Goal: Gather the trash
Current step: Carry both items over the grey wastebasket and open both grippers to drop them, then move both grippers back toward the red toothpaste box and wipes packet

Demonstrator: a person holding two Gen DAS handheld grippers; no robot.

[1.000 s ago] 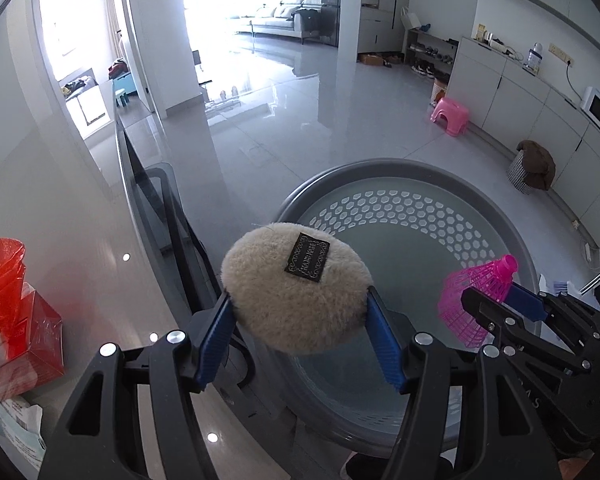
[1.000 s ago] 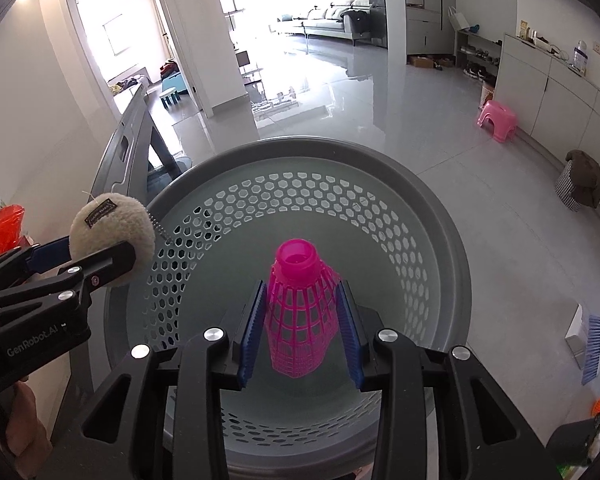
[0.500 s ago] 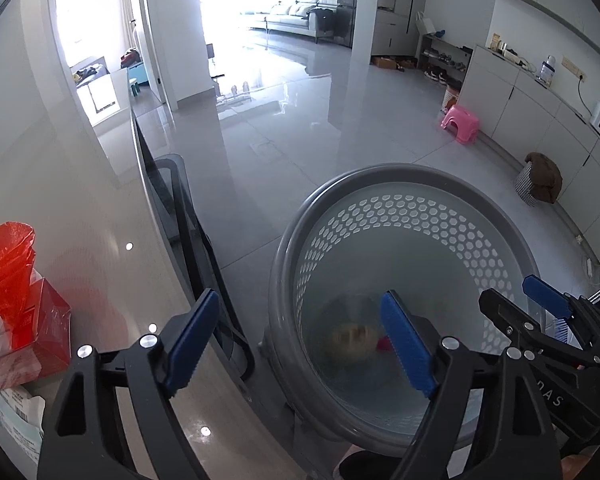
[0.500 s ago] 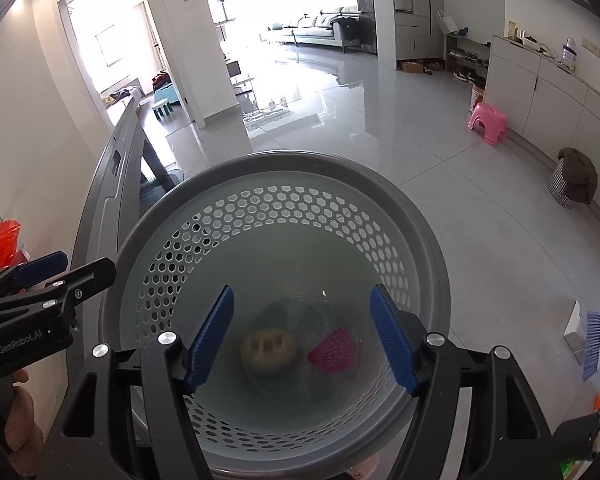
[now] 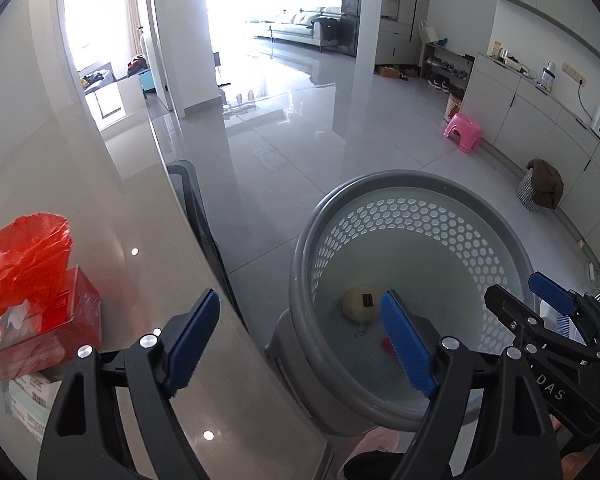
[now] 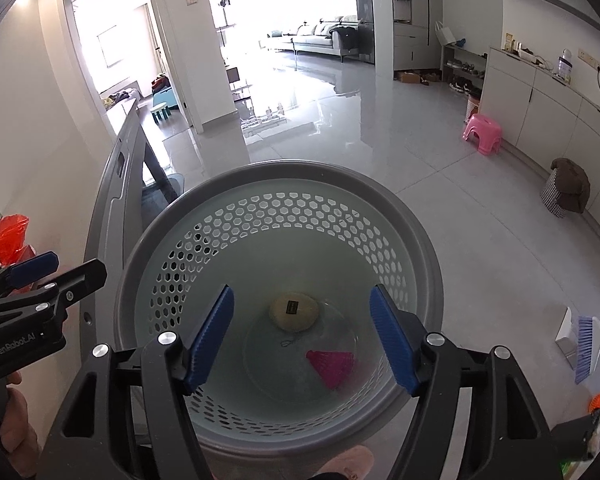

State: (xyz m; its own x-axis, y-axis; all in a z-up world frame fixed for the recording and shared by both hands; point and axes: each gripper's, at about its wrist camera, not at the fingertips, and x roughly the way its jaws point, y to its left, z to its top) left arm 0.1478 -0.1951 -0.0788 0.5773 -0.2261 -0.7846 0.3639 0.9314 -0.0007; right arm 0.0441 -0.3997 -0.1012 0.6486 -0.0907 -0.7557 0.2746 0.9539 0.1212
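Lying on its side at the bottom of a round grey perforated plastic basket [image 6: 428, 248], a pink plastic shuttlecock [image 6: 332, 365] points its narrow cap toward nine o'clock and its flared skirt toward three, long axis left to right. A cream fluffy round puff with a black label [image 6: 294, 312] sits near it at eleven o'clock, apart from it. The right gripper [image 6: 300, 340] hangs above the basket mouth, jaws spread wide and empty. The left gripper [image 5: 300, 344], equally wide and empty, straddles the basket rim and a glossy grey tabletop [image 5: 112, 216]. A red tissue box [image 5: 56, 332] under a red plastic bag [image 5: 24, 252] stands at nine o'clock.
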